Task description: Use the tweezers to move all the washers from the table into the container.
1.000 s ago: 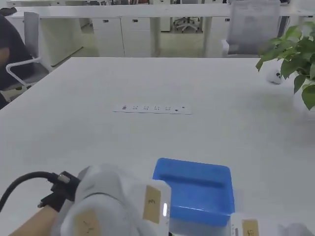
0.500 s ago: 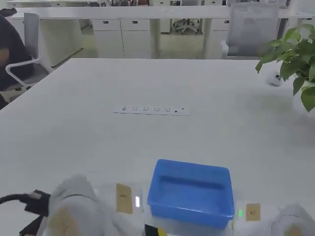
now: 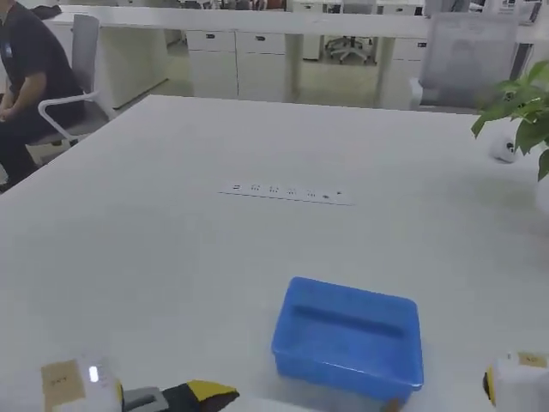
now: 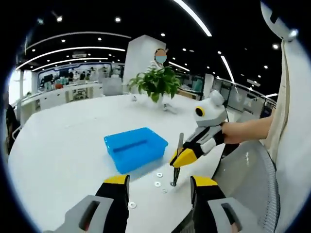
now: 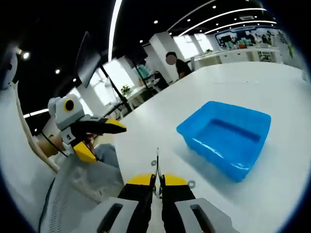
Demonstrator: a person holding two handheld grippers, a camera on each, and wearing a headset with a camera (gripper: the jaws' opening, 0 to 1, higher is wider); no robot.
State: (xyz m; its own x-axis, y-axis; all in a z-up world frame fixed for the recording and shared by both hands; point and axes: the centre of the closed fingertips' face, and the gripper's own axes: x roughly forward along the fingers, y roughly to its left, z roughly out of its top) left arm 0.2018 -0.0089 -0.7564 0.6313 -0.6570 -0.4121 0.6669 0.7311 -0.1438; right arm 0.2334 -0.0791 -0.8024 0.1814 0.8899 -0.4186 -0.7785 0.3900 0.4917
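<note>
- The washers [image 4: 159, 174] lie on the desk [image 4: 58, 141], just beside the blue box [image 4: 135, 145].
- The right gripper [image 5: 157, 178] pinches the tweezers [image 5: 157, 165] tight in its fingers [image 5: 142, 180].
- The left gripper [image 4: 160, 180] has its fingers [image 4: 116, 187] wide apart, holding nothing.
- The step looks like picking up a washer. Next, put the tips around one and squeeze.
</note>
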